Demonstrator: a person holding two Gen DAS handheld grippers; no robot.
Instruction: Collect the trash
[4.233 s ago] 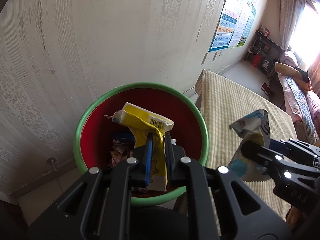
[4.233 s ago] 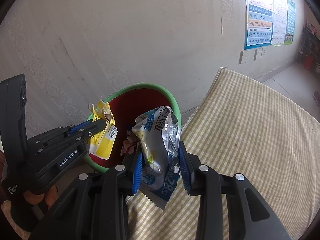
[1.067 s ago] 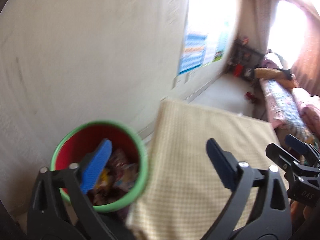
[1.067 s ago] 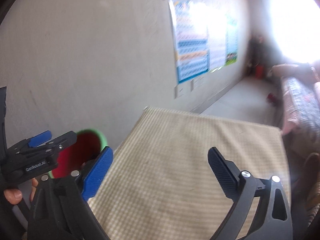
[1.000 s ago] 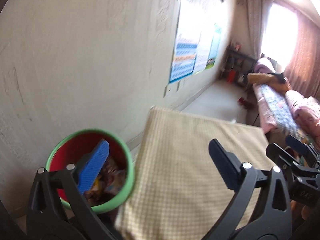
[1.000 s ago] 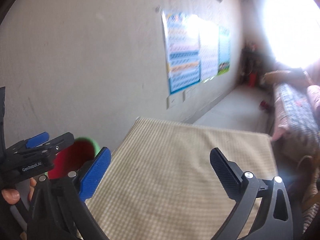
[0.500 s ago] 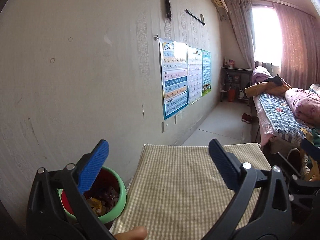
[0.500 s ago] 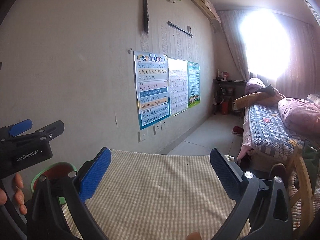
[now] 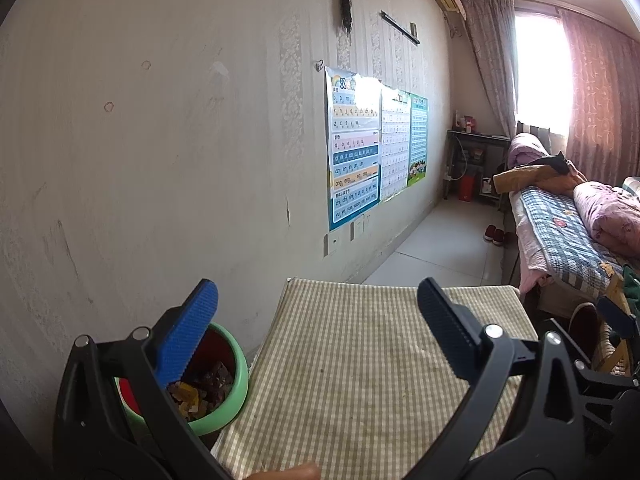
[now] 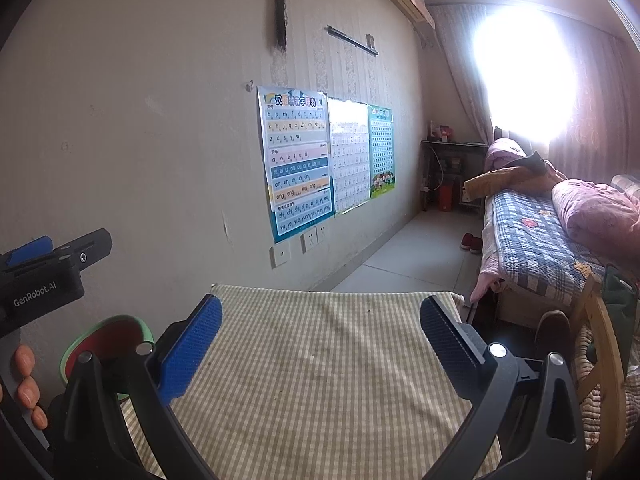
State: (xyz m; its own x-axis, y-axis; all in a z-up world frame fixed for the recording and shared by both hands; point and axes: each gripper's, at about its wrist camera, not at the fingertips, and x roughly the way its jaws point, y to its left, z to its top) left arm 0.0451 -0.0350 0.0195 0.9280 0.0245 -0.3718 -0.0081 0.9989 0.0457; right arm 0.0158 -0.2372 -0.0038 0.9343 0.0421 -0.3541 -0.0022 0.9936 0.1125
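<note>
Both wrappers have left my claws since four seconds back, and both cameras have swung up from the bin to face down the room.

Left wrist view: my left claw [image 9: 316,312] is spread wide and empty, hanging over the checked tabletop [image 9: 360,360]. The red bin [image 9: 224,380] with its green rim stands just beside the tabletop's left edge, against the wall, partly behind my blue left finger [image 9: 188,332]. The trash [image 9: 196,392] lies piled inside it, yellow and brown wrappers, below and left of the claw's gap. Posters [image 9: 372,148] hang on the wall beyond, and a bed [image 9: 560,232] runs along the right side.

Right wrist view: my right claw [image 10: 318,332] is likewise wide apart with nothing between the fingers, over the same tabletop [image 10: 320,380]. The bin [image 10: 104,340] shows at lower left, well off to the side of the claw; its contents are hidden from this angle. The left claw's body enters from the left edge, too little of it showing to judge its spread here.
</note>
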